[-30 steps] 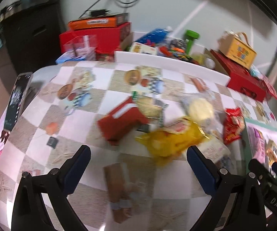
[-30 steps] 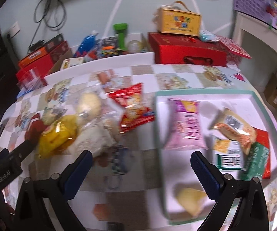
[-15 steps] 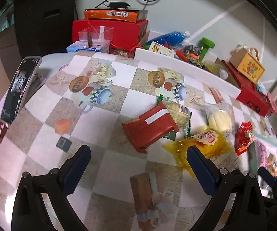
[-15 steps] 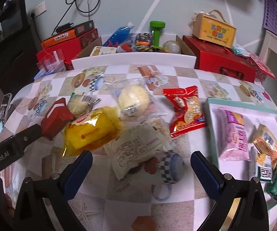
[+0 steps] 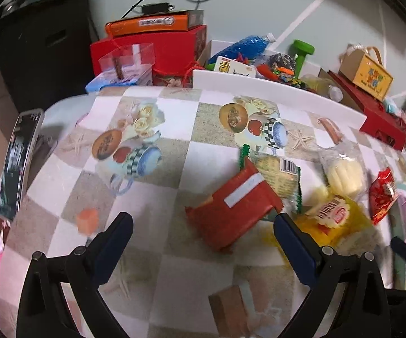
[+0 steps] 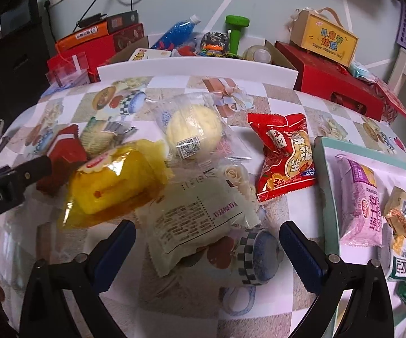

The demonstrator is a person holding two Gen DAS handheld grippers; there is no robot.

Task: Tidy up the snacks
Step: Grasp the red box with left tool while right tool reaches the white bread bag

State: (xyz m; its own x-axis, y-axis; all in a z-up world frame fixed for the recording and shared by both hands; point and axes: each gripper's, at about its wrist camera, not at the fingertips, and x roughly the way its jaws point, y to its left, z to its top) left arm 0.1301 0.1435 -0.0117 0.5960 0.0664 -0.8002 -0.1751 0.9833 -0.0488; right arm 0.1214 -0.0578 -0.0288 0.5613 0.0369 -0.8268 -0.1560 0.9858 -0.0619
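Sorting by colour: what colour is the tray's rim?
Pale teal rim, white inside; clearest in the right wrist view.

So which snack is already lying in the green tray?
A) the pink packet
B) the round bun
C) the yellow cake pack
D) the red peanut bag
A: the pink packet lies inside the green tray; the others named sit on the tablecloth.

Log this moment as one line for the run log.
left gripper: open, over red packet | right gripper: open, over white packet | tray: partly filled
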